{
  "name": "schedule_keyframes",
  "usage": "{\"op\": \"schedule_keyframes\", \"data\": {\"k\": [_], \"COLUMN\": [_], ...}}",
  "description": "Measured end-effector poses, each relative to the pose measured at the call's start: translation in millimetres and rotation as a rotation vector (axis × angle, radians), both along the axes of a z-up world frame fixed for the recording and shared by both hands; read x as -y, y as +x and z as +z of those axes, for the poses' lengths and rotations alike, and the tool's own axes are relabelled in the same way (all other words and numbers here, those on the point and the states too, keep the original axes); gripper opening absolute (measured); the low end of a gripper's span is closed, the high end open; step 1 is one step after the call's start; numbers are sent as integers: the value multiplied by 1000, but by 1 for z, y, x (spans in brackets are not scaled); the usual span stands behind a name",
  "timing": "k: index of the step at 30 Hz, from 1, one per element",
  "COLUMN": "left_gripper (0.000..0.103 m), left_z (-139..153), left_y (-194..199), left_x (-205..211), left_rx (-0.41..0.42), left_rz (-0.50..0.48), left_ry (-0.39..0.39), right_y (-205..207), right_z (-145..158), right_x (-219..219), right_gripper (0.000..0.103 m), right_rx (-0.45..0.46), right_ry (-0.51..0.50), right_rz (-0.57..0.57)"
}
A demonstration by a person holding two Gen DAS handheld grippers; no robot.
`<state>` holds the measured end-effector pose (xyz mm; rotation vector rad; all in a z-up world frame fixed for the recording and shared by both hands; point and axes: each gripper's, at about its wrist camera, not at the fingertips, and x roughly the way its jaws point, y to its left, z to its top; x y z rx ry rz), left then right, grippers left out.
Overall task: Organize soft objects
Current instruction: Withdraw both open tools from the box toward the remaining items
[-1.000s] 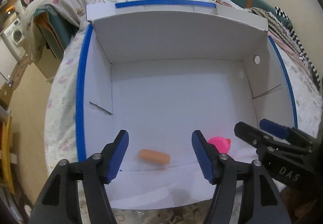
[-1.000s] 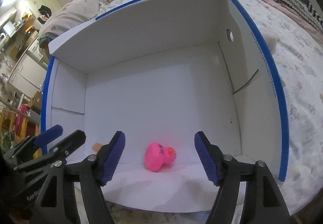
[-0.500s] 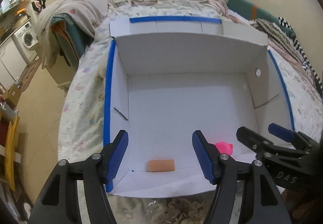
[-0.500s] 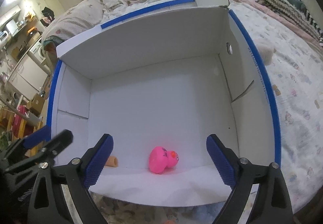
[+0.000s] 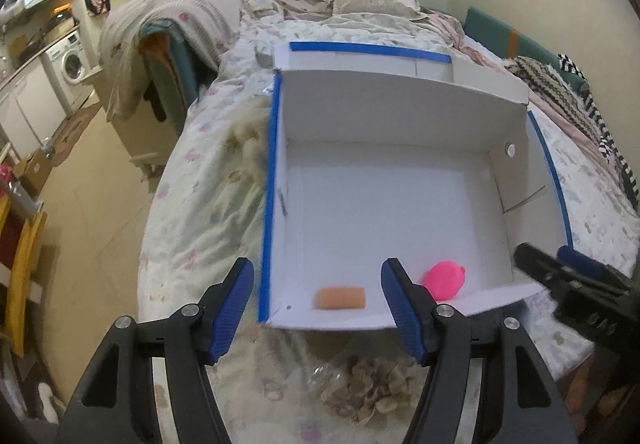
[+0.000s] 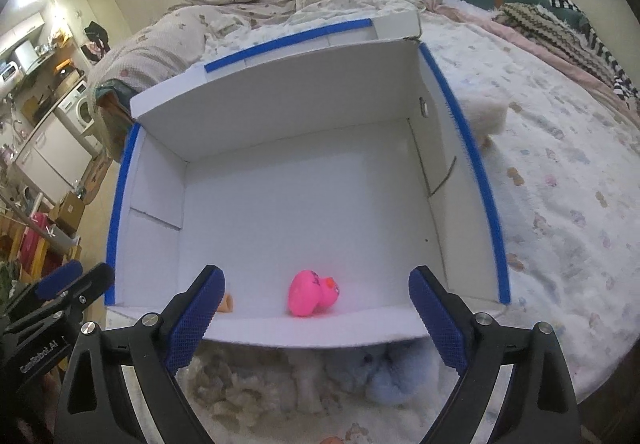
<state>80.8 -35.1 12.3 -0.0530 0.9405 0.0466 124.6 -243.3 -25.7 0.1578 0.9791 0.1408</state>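
With the pink rubber duck (image 6: 312, 294) and the orange foam roll (image 5: 342, 298) lying against the near wall of the white box (image 6: 304, 112) on the bed (image 6: 560, 180), I judge I'm between picks — both grippers, left (image 5: 318, 308) and right (image 6: 316, 320), gape wide and empty. Next I'd reach for the fluffy toys (image 6: 380, 376) at the bed's near edge.

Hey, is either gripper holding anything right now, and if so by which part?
Nothing is held. The left gripper and right gripper are both open and empty; the pink duck and orange roll lie in the box.
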Motion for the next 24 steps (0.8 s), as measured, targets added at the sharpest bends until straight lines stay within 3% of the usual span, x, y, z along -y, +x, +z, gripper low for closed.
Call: {"op": "schedule_keyframes", "data": {"k": [13,24], "left_gripper": [63,63], "left_z": [-11,-25], "left_y": [-41,-51], "left_x": [-25,-43], "left_rx": [-33,-73], "left_rz": [48,66], "left_ry": [14,9], "right_y": [-40,-57], "right_z": [-2,-16], "right_x": [9,9], "right_gripper": [99,99], "right_rx": [-19,-69], "right_ry": [30,61], "right_rz": [-13,-3]}}
